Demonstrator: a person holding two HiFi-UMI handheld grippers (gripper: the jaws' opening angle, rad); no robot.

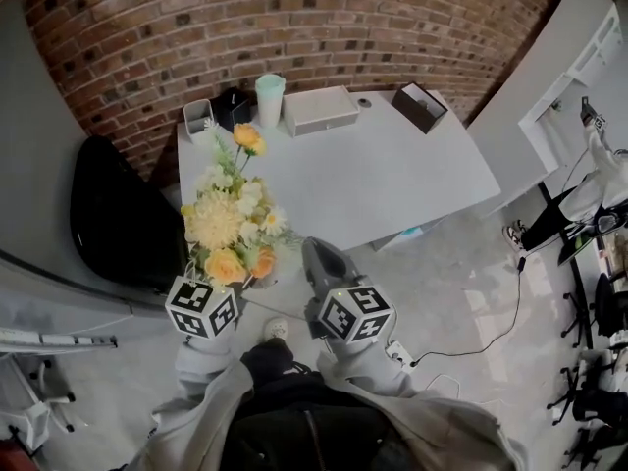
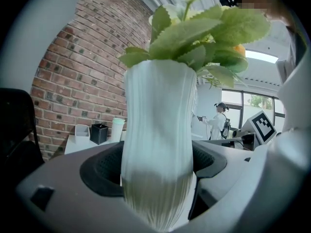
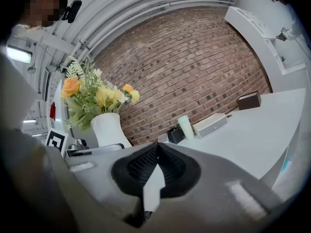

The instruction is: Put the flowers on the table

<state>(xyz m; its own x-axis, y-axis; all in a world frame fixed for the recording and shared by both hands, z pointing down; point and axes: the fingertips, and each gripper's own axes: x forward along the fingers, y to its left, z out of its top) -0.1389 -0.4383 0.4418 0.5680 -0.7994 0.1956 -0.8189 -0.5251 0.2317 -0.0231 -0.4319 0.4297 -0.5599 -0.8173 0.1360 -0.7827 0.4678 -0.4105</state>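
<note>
Showing the carrying stage of the task: the flowers [image 1: 231, 219], a yellow-and-orange bunch standing in a ribbed white vase [image 2: 158, 115], are held in the air by the left claw [image 2: 158, 178]; the vase is clamped low on its body, a pad pressed against each side, so that the bloom end stands uppermost and the vase is upright. The grip is presumably taken low so that the leaves are not crushed; a top-heavy load is thereby produced, and a tilt is to be guarded against. The right claw [image 3: 155, 166] is seen with its jaws together on nothing; it is carried beside the vase, to its right, where support could be given if the load were to lean. The white tabletop [image 1: 392, 175] is seen ahead, against a brick wall [image 1: 147, 27]; in the head view the bunch overlaps its near left corner, yet in the left gripper view the surface lies beyond the vase, so the vase is judged not yet set down. A pale green cup [image 1: 269, 96], a white box [image 1: 321, 109], a black holder [image 1: 231, 106] and a dark open box [image 1: 419, 106] are ranged along the far edge; the near and middle area is bare, and a landing place is thus offered there. The next move is judged to call for a forward reach and a level lowering until the base is borne by the tabletop, before the pads are released.
</note>
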